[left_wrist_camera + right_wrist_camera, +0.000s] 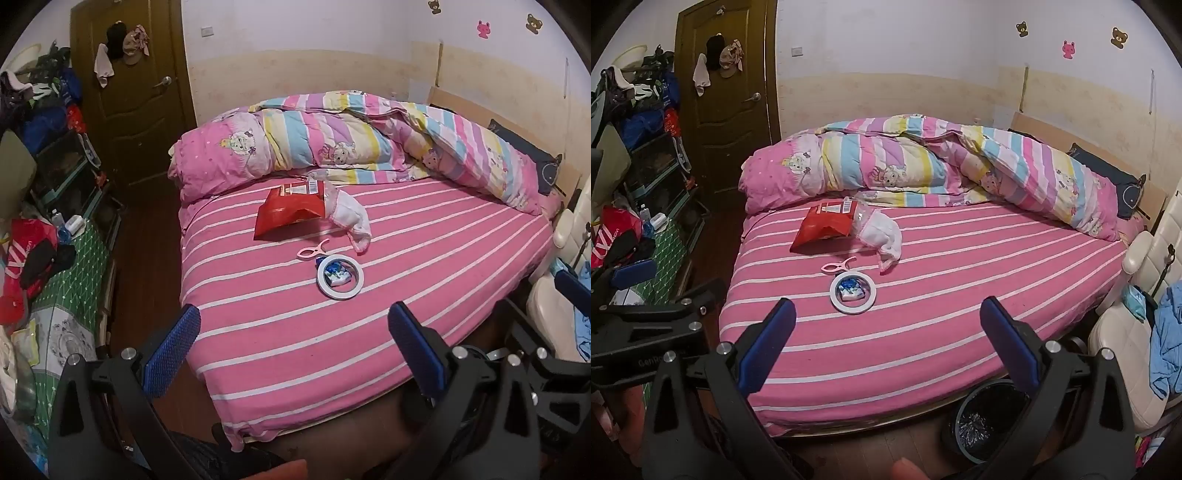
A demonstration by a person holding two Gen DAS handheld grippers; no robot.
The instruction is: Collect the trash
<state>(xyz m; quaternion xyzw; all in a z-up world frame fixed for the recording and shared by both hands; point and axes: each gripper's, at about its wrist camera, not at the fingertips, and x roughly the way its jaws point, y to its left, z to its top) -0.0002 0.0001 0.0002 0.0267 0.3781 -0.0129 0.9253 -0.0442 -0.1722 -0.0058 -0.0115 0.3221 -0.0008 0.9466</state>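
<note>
Since both the left gripper (293,345) and the right gripper (886,341) hang with fingers spread wide and empty, nothing is held yet. On the bed (960,332), the red snack bag (824,229) lies beyond the tape ring (852,292); it is probably light, crinkly and slippery, best pinched at a flat edge. A small blue-and-white wrapper (851,291) sits inside the ring, likely flimsy and awkward to reach. A bin (982,421) shows below the bed's near edge, partly hidden by the right fingers.
</note>
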